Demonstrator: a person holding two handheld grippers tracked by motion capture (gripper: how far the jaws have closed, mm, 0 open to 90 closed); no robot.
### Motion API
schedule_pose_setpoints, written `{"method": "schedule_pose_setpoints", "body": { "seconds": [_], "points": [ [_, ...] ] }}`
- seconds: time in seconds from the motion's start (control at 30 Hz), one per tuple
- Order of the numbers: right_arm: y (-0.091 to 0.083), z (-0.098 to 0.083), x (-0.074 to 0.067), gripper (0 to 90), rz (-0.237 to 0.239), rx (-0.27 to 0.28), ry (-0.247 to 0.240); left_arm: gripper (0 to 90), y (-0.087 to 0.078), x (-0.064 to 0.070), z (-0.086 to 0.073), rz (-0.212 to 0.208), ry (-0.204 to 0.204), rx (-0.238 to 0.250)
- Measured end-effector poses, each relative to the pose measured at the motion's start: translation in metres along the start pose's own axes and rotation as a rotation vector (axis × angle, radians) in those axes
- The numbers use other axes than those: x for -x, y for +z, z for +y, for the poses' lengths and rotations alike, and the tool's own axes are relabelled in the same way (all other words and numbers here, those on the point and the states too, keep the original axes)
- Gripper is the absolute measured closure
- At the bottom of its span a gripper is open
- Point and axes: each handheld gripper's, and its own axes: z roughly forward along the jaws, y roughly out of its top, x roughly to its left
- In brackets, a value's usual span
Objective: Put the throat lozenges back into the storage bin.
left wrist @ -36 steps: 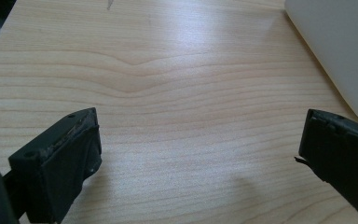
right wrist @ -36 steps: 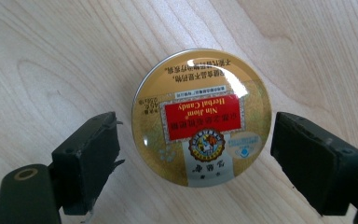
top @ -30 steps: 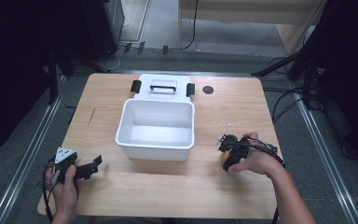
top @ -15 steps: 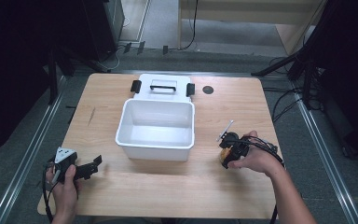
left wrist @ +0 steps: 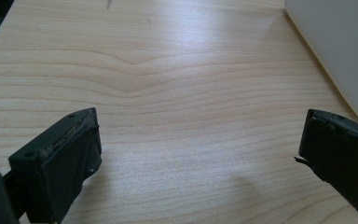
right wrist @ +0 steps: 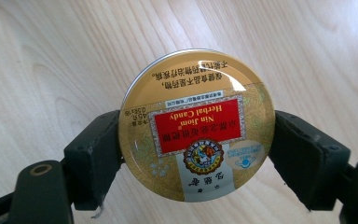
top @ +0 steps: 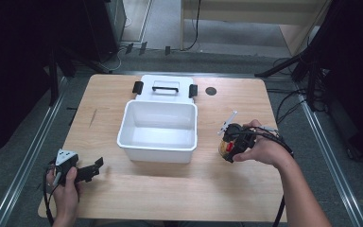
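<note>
A round gold candy tin with a red label is clamped at its edges between the two black jaws of my right gripper, lid facing the camera. In the high view the right gripper holds the tin just above the wooden table, right of the white tub. My left gripper rests near the table's front left corner. Its jaws stand wide apart in the left gripper view, with bare wood between them.
The white tub is empty and sits mid-table, with its lid with black latches lying flat behind it. A small dark round hole marks the table's far right. The tub's corner shows at right in the left gripper view.
The right hand has risen a little with the tin and shifted slightly toward the tub. The left hand has stayed where it was.
</note>
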Motion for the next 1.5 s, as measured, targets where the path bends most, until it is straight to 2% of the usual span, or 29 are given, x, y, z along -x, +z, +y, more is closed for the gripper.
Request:
{"method": "schedule_pose_setpoints", "body": {
  "seconds": [0.13,0.23,0.5,0.9,1.5],
  "points": [
    [-0.009,0.007,0.003,20.9,0.016,0.014,-0.055,0.0,0.000,0.000,0.000,-0.002,0.002,-0.001],
    [-0.018,0.013,0.006,20.9,0.026,0.026,-0.077,0.0,0.000,0.000,0.000,-0.002,0.003,-0.002],
    [-0.037,0.030,0.009,20.9,0.018,0.033,-0.157,0.0,0.000,0.000,0.000,-0.001,0.007,-0.005],
    [-0.063,0.055,0.013,20.9,-0.003,0.029,-0.190,0.0,0.000,0.000,0.000,-0.004,0.003,0.000],
    [-0.090,0.091,0.006,20.9,-0.025,0.017,-0.242,0.0,0.000,-0.001,0.000,-0.005,0.003,-0.002]
  ]
}}
